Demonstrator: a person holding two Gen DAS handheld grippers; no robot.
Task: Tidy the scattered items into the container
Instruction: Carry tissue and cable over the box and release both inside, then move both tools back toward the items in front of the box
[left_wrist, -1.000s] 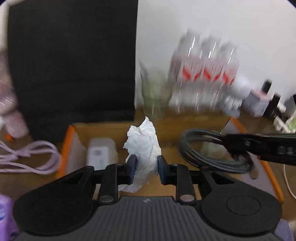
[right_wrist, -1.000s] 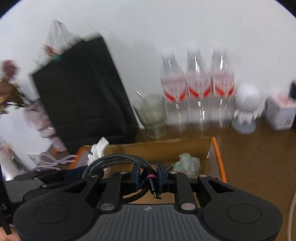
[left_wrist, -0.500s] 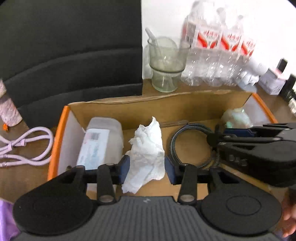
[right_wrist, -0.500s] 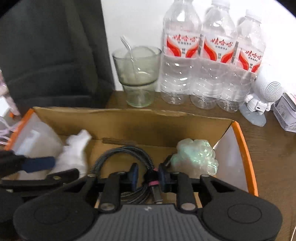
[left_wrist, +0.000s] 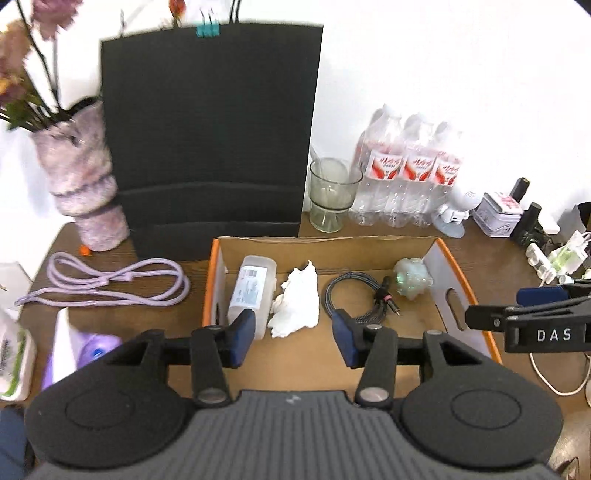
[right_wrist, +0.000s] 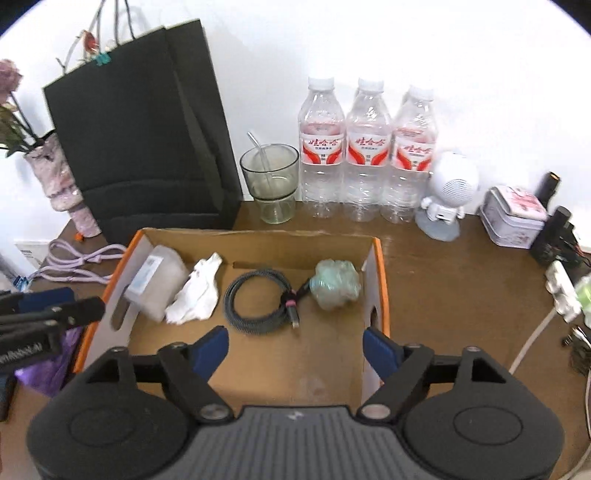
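Both my claws, left claw (left_wrist: 293, 334) and right claw (right_wrist: 295, 350), hang released above the box (right_wrist: 382, 291), which holds tissue (right_wrist: 197, 291), cable (right_wrist: 258, 301), bottle (right_wrist: 155, 282); only my left view shows the whole purple cord (left_wrist: 110, 282).

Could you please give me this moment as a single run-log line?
left claw: open, empty | right claw: open, empty | box: holds tissue, black cable, plastic container, green wad | purple cable: outside, on table

The left gripper (left_wrist: 293, 338) hangs above the near edge of the cardboard box (left_wrist: 448, 258), its blue fingers (left_wrist: 242, 334) spread wide and empty. In the box lie a clear plastic container (left_wrist: 251, 291), a crumpled tissue (left_wrist: 299, 301), a coiled black cable (left_wrist: 354, 295) and what looks like a greenish wad (left_wrist: 412, 282). A purple cable (left_wrist: 110, 282) lies on the tabletop (left_wrist: 166, 317) left of the box
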